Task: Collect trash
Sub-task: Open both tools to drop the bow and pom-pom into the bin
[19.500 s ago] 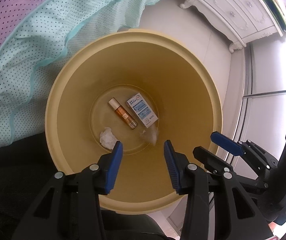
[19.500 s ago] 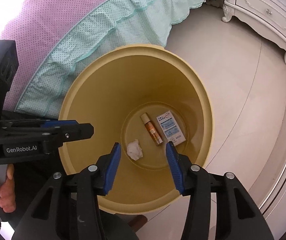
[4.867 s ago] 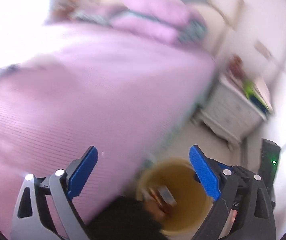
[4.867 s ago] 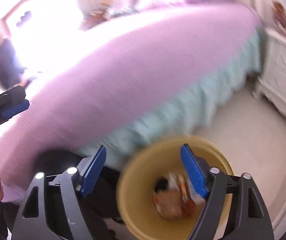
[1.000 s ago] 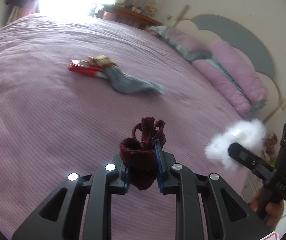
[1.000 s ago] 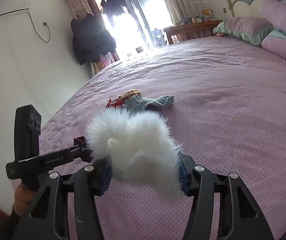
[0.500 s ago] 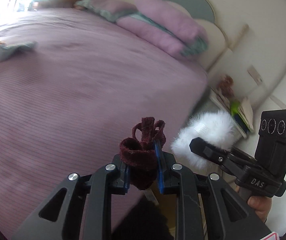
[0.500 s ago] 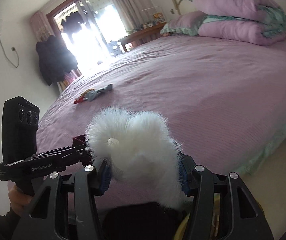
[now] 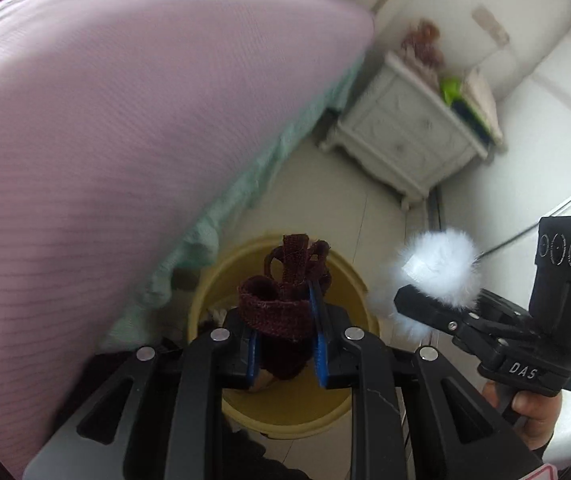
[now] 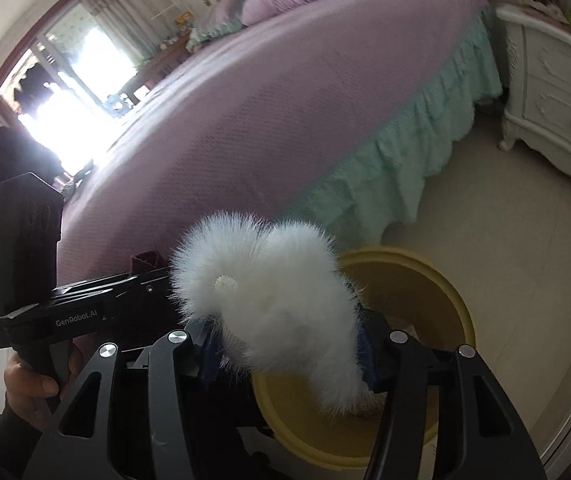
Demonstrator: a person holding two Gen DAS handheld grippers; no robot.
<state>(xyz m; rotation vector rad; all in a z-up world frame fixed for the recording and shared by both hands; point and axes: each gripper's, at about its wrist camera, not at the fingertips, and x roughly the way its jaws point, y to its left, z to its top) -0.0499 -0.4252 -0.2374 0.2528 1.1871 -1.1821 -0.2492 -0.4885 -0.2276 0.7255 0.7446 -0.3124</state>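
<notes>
Both hands have swung away from the middle of the bed since a second ago, and the views now tilt down over its edge toward the floor, where the yellow bin (image 9: pixel 285 408) stands beside the teal bed skirt (image 10: pixel 397 160). The left tongs (image 9: pixel 285 344) are clamped nearly closed on a dark red knitted piece (image 9: pixel 281 304), which sticks up between the blue pads and sits in line with the bin's mouth in the left wrist view. The right tongs (image 10: pixel 285 352) stand about half open, their pads pressed against a white fluffy pom-pom (image 10: pixel 273 296) that fills the gap; in the right wrist view it overlaps the bin's near rim. Each tool shows in the other's camera, side by side and close together, each with a hand on its grip. Something pale lies inside the bin, too hidden to name. A white nightstand (image 9: pixel 401 136) stands past the bin, by the foot of the purple bed (image 10: pixel 285 92).
</notes>
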